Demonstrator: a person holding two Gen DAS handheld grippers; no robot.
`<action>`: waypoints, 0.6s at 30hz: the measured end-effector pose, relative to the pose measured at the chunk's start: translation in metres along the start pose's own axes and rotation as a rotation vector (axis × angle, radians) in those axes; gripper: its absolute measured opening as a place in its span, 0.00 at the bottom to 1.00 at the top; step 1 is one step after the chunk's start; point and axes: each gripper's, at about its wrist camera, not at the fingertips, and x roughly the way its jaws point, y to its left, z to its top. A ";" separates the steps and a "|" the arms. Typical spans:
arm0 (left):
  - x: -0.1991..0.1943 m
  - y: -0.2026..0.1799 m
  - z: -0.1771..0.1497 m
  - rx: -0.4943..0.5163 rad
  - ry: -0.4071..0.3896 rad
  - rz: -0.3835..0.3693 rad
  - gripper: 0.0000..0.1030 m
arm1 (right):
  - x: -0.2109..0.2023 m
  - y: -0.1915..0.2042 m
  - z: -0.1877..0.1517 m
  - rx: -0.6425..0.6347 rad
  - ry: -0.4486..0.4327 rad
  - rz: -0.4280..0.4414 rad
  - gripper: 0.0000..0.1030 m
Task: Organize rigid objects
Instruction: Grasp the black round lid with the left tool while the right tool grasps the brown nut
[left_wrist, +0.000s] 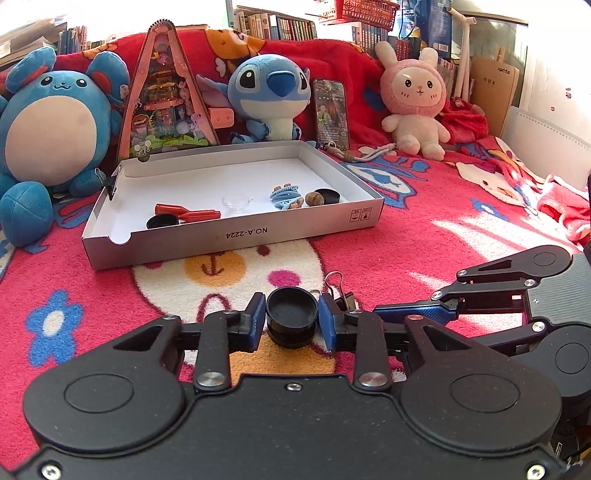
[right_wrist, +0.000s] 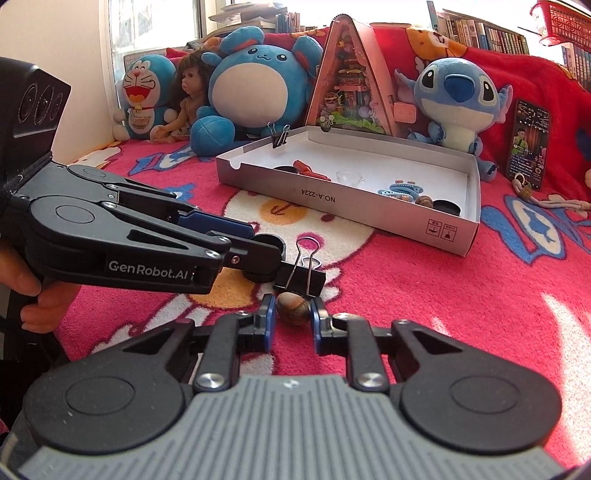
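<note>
Two hand-held black grippers meet low over a red fleece cartoon blanket. Beyond them lies a shallow grey cardboard box tray holding small items. Nearer, the left gripper has its blue pads pressed against a small round black cap. Just beside it, the right gripper pinches a small brown nut-like ball. A black binder clip rests on the blanket, touching both.

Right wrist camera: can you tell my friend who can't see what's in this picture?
The right gripper pinches a small brown nut on a pink blanket. Beside it, the left gripper grips a black cap near a binder clip; behind sit a white box and plush toys.
</note>
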 end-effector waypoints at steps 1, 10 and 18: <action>-0.002 0.000 0.001 -0.002 -0.005 -0.001 0.29 | -0.001 -0.001 0.000 0.002 -0.003 -0.002 0.24; -0.012 0.013 0.014 -0.060 -0.036 0.018 0.29 | -0.010 -0.015 0.009 0.039 -0.045 -0.063 0.24; -0.013 0.028 0.021 -0.112 -0.046 0.040 0.29 | -0.014 -0.029 0.018 0.086 -0.079 -0.119 0.24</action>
